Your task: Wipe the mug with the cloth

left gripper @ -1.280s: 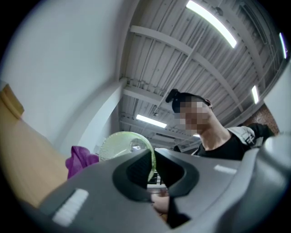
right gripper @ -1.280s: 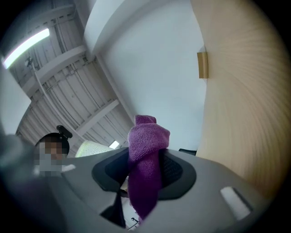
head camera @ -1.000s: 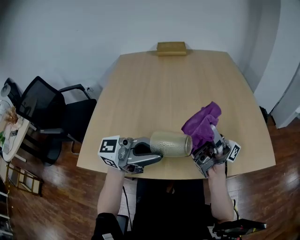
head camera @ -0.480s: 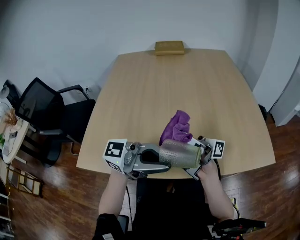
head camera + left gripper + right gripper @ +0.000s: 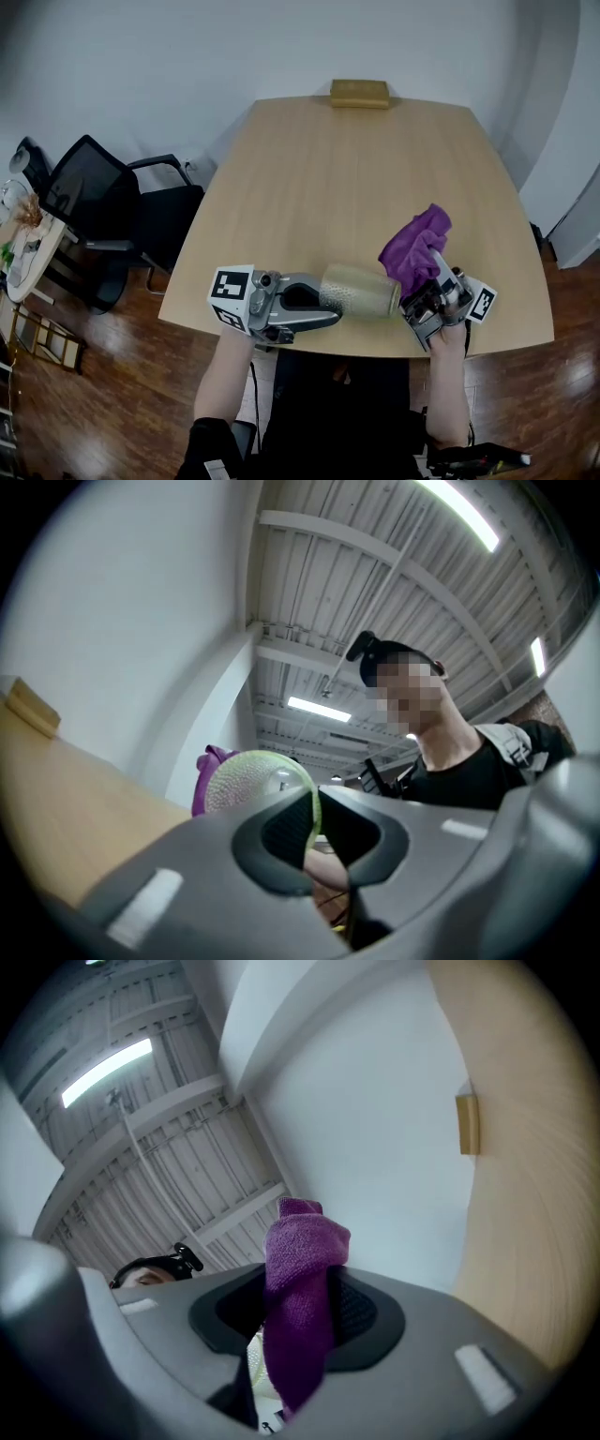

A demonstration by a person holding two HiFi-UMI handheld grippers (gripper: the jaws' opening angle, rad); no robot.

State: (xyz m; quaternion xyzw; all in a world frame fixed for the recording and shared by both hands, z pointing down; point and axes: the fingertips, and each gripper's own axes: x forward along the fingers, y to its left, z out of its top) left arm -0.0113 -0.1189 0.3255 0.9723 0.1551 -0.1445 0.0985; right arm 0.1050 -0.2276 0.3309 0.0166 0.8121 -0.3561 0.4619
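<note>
Holding mug [image 5: 361, 292] sideways, cloth [image 5: 414, 246] at its other end.
Closing left tongs [image 5: 325, 305] on mug's rim, visible only in left gripper view; clenching cloth in right tongs [image 5: 424, 302].

Purple cloth [image 5: 417, 246]; pale green speckled mug [image 5: 361, 292]; light wood-grain table [image 5: 347, 178].

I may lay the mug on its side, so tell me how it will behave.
The mug looks round and straight-sided, with no handle in view, so on its side it would probably roll. Its thin, translucent wall suggests glass, so it is likely fragile. The dimpled surface may aid grip.
</note>
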